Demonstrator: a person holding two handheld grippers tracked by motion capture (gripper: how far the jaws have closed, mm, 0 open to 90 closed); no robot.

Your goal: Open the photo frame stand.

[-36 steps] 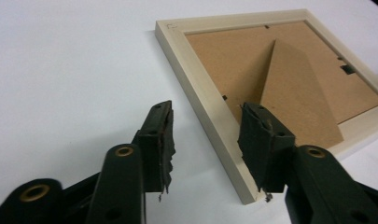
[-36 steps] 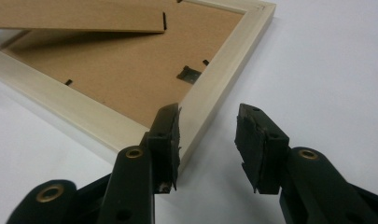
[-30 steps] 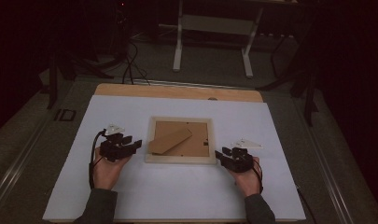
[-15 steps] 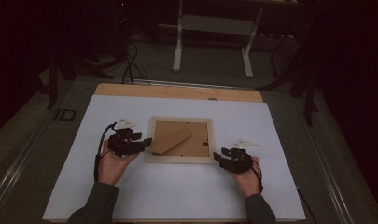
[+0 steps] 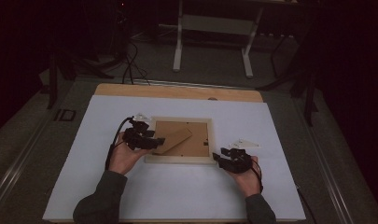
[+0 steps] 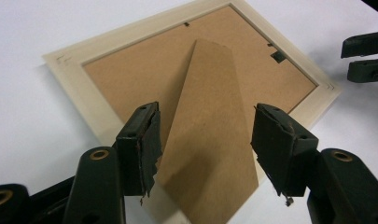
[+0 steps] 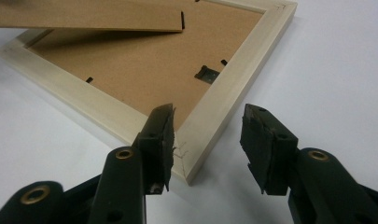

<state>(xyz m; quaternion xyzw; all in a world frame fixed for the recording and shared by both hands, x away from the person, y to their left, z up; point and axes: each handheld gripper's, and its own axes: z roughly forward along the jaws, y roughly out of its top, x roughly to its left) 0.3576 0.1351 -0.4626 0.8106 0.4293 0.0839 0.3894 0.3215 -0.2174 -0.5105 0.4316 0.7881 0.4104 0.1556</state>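
Left gripper has slid over the picture frame, fingers opening.

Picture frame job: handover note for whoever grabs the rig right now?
Left hand-held gripper: open, jaws have just been opening, straddling the brown stand flap without pressing on it.
Right hand-held gripper: open, jaws have just been opening, either side of the frame's near corner, no grip.
Picture frame: face down on the white table cover, backing board up and in place, flap lifted off the board at one end.
Done: frame laid back-up, both grippers positioned.
Left: probably grasp the flap, steady the corner and work the back.
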